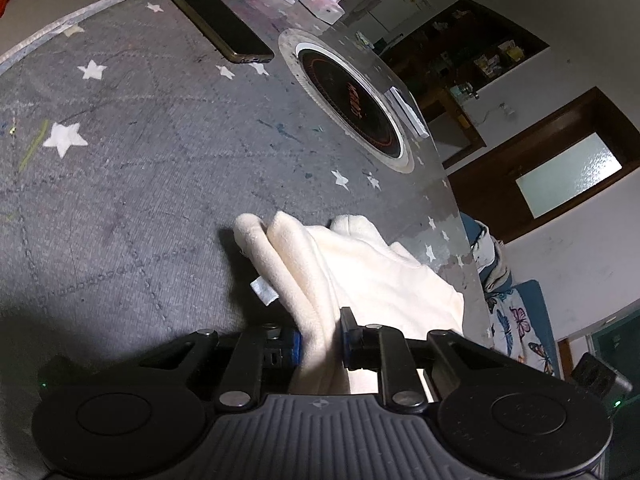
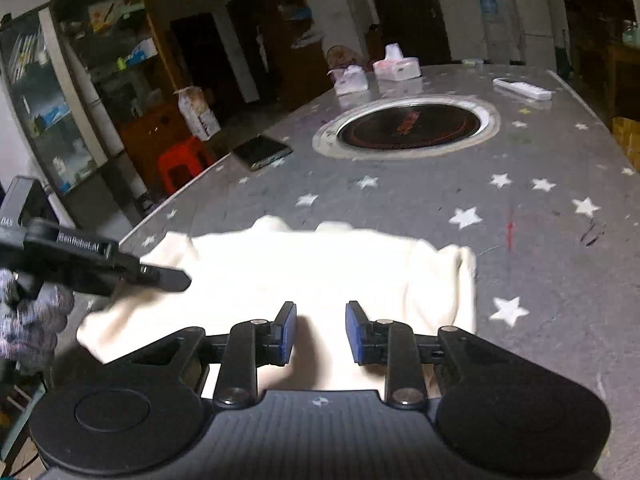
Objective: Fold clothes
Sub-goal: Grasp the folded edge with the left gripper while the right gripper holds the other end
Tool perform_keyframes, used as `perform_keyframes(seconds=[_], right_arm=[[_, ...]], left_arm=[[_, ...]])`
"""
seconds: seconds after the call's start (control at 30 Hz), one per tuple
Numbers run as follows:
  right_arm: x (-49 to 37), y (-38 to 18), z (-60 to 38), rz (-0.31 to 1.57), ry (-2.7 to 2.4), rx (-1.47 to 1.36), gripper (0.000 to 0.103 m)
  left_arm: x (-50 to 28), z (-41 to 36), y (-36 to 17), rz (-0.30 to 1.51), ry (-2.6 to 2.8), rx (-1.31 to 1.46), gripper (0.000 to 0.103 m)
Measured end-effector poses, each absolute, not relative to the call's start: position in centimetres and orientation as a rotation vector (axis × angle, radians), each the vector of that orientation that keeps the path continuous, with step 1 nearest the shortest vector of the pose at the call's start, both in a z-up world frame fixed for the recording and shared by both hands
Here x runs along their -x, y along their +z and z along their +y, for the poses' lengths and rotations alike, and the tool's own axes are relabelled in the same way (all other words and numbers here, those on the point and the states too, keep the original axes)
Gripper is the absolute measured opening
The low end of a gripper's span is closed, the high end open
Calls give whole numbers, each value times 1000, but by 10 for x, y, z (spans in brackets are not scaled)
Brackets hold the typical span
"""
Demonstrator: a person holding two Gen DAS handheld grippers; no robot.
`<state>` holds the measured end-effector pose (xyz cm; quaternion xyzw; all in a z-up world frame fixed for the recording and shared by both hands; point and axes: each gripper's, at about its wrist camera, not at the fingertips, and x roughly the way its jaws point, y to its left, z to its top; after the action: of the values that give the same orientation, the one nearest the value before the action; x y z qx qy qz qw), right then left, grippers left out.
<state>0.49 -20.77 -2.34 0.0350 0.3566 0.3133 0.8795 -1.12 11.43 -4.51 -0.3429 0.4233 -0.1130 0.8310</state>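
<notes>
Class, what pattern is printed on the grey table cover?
White stars on the table cover, clearest from the right wrist.

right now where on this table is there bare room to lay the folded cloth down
Free: the starred grey table right of the cream garment, up to the round inset burner; also the stretch between garment and phone. Crowded: the far end, with tissue packs and remote.

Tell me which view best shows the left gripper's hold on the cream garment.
Left wrist view: the left gripper has its blue pads clamped on a bunched fold of the cream garment. The right wrist view shows that gripper only side-on, blurred, at the garment's edge.
</notes>
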Motion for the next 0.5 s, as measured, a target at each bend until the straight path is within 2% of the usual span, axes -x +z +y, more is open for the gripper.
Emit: perform_keyframes(seconds=[0.17, 0.5], right_arm=[[-14, -17, -210, 700, 609, -86, 32], [-36, -28, -216, 715, 517, -79, 32]], left_arm=[[11, 112, -43, 900, -236, 703, 20], [11, 110, -41, 900, -228, 677, 20]])
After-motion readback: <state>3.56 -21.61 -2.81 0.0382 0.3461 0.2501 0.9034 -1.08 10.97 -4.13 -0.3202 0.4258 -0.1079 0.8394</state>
